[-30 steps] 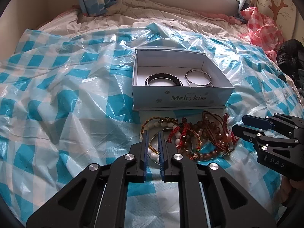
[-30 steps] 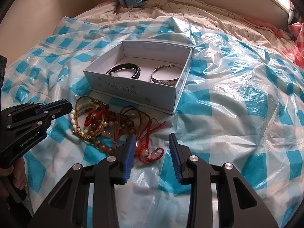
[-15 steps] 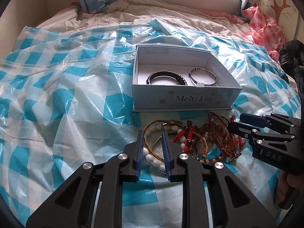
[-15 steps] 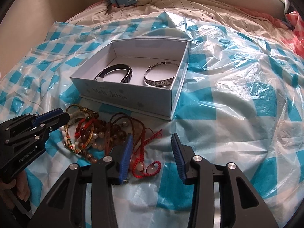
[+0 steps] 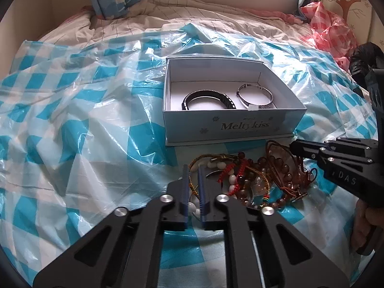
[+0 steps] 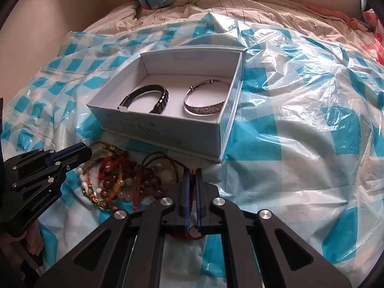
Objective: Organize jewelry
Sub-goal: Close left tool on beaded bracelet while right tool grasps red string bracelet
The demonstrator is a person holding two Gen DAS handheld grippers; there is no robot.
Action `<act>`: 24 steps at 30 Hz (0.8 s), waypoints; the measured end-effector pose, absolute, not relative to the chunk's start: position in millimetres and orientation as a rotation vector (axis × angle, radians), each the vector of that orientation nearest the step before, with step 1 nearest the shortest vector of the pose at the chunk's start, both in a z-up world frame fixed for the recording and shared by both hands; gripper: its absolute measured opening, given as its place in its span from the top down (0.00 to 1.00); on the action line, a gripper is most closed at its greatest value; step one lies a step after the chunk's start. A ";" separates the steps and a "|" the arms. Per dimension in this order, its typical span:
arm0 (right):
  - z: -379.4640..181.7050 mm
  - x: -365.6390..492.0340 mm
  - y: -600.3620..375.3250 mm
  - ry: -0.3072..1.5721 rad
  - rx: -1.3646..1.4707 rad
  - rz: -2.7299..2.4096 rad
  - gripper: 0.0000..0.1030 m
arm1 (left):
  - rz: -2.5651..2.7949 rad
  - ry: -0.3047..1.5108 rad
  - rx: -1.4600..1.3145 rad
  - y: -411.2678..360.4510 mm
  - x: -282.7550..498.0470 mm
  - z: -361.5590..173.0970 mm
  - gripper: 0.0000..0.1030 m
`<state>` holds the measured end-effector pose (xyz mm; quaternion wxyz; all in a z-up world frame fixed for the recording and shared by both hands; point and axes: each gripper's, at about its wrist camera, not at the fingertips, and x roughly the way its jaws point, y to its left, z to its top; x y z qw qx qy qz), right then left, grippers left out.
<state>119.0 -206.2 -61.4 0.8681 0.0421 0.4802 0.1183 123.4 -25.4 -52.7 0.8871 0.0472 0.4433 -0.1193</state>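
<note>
Right gripper (image 6: 191, 175), at lower centre of the frame, is clamping a red cord bracelet (image 6: 192, 193), its jaws having just been closing upon it. Left gripper (image 6: 81, 152) is entering from the lower left, its tip lying over the pile of beaded bracelets (image 6: 124, 182) on the blue-checked plastic sheet (image 6: 300, 129) that is covering the bed. Above centre, the open white box (image 6: 168, 132) is holding a black bracelet (image 6: 153, 98) beside a silver bangle (image 6: 206, 100).
</note>
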 end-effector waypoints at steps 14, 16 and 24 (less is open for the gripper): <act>-42.3 105.7 -218.1 0.956 0.132 0.263 0.97 | -0.249 0.912 0.094 -21.9 117.5 -47.4 0.99; -40.8 105.6 -219.6 0.951 0.134 0.261 0.97 | -0.243 0.914 0.090 -20.4 119.8 -50.0 0.98; -52.9 112.9 -216.1 0.990 0.133 0.249 0.59 | -0.239 0.926 0.068 -18.7 131.1 -60.7 0.65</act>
